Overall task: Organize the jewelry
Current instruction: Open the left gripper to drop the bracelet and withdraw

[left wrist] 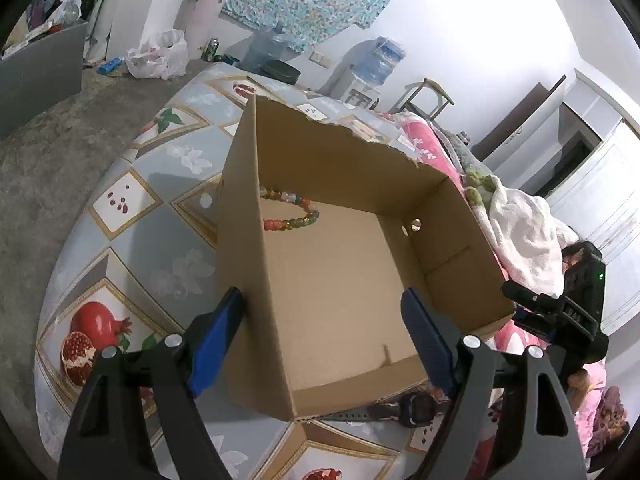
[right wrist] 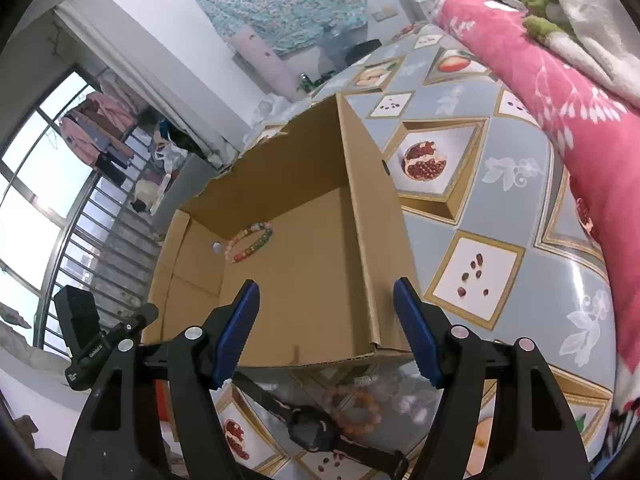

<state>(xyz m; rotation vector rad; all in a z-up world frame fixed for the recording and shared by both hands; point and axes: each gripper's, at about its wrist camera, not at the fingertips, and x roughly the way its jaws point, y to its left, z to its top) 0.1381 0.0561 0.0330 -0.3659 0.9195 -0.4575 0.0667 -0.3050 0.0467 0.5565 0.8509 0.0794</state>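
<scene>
With 1 multicoloured bead bracelet (right wrist: 250, 241) already lying in the cardboard box (right wrist: 304, 248), you have 2 items left — a black watch (right wrist: 312, 432) and a peach bead bracelet (right wrist: 356, 408) on the table (right wrist: 520, 208) just outside. Both the left gripper (left wrist: 324, 344) and right gripper (right wrist: 326, 328) are spread wide, empty.

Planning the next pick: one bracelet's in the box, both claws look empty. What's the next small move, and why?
Probably lower the right claw toward the pinkish bead bracelet on the tablecloth, just outside the cardboard box. Both claws are open and hold nothing, the multicoloured bead bracelet already lies in the box, and the pinkish one sits nearest below the right claw, beside a black wristwatch.
</scene>
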